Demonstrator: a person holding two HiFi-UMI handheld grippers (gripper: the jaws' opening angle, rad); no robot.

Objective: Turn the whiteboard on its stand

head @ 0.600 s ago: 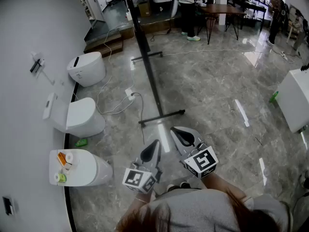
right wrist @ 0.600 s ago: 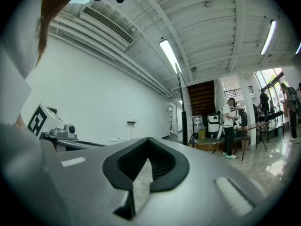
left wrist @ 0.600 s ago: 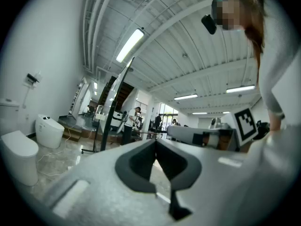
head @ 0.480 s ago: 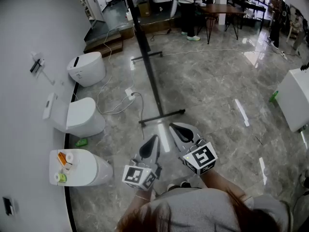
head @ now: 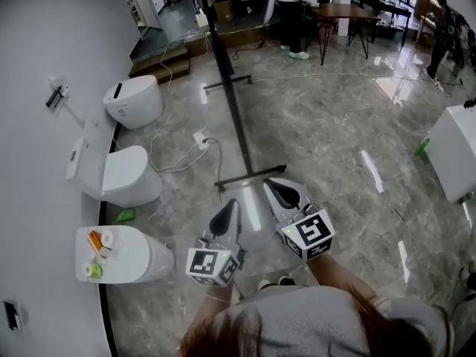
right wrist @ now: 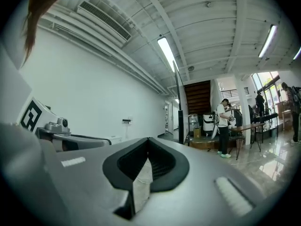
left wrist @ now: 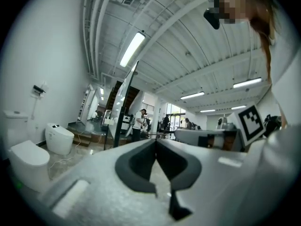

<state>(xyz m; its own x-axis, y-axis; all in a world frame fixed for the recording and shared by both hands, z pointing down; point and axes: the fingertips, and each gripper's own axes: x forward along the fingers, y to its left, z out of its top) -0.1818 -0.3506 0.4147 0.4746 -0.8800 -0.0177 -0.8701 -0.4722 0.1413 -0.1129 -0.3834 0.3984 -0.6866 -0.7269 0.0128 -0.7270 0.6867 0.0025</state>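
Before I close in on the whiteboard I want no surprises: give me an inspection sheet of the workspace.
Surface: glossy marbled floor.
Job's things: whiteboard on its stand, seen edge-on, ahead of both grippers, untouched.
Clutter: green object on the floor by the toilets; paper rolls on the nearest toilet.
Grippers: left gripper and right gripper, jaws together, empty.
Cables: white cable loops from a power strip near the stand.
Surroundings: three toilets along the left wall; people by a table at the back.
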